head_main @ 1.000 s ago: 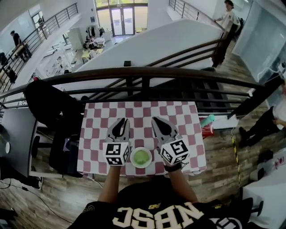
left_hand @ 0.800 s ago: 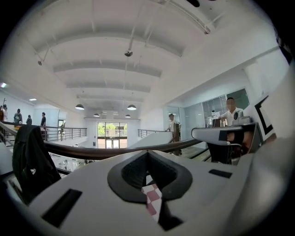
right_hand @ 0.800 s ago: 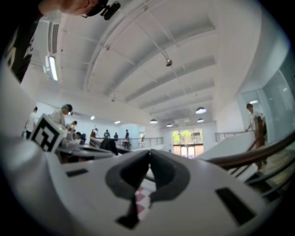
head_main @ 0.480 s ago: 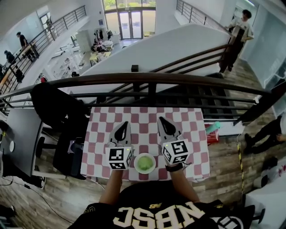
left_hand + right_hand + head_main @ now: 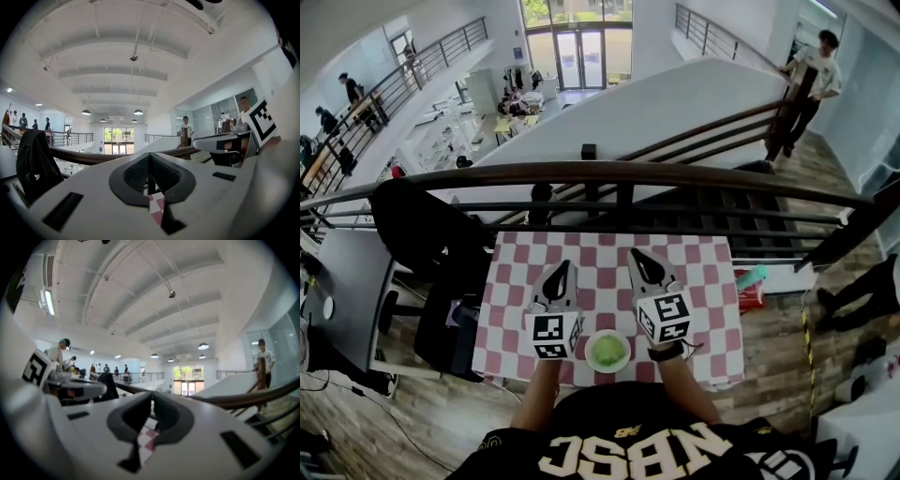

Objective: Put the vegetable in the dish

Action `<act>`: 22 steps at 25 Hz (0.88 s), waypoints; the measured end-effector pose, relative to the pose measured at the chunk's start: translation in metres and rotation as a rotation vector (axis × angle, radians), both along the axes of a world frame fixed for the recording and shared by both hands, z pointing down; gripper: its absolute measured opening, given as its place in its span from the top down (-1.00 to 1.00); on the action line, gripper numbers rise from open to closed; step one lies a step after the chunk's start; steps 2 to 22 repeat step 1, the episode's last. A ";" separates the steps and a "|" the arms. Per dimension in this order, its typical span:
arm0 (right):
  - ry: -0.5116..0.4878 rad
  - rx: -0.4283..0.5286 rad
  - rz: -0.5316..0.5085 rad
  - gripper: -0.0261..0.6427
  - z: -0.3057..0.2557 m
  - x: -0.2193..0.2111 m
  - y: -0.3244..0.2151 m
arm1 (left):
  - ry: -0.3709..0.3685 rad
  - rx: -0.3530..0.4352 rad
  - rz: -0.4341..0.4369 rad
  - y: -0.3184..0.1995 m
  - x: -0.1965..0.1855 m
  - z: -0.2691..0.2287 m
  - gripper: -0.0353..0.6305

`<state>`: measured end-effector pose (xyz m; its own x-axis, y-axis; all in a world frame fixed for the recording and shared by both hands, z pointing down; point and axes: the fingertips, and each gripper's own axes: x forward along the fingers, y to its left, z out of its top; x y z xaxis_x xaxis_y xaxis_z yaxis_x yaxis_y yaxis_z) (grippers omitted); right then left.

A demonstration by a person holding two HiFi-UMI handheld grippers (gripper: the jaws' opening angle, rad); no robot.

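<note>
vegetable: seen as a green mass inside the dish, at the tabletop's near edge | relation: dish flanked by both tools, behind their tips, neither clearly nearer | left tool: pressed together, empty | right tool: pressed together, empty | placement judged done

- The person is wearing a black short-sleeved shirt that is carrying large pale block letters across it.
- A black strap is circling the right wrist.
- The left tool and the right tool are showing white shells that taper into black pointed jaws with ribbed dark pads.
- Each is bearing a cube of black-and-white square markers.
- Dark rectangular slots are sitting in the shells.
</note>
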<state>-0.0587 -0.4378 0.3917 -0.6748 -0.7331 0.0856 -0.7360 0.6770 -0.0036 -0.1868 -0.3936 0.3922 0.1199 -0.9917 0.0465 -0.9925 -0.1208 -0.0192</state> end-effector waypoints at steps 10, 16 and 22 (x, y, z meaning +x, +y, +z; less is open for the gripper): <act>0.003 -0.006 -0.004 0.86 0.002 -0.002 -0.001 | -0.001 -0.003 -0.005 0.000 -0.001 0.001 0.84; 0.003 -0.006 -0.004 0.86 0.002 -0.002 -0.001 | -0.001 -0.003 -0.005 0.000 -0.001 0.001 0.84; 0.003 -0.006 -0.004 0.86 0.002 -0.002 -0.001 | -0.001 -0.003 -0.005 0.000 -0.001 0.001 0.84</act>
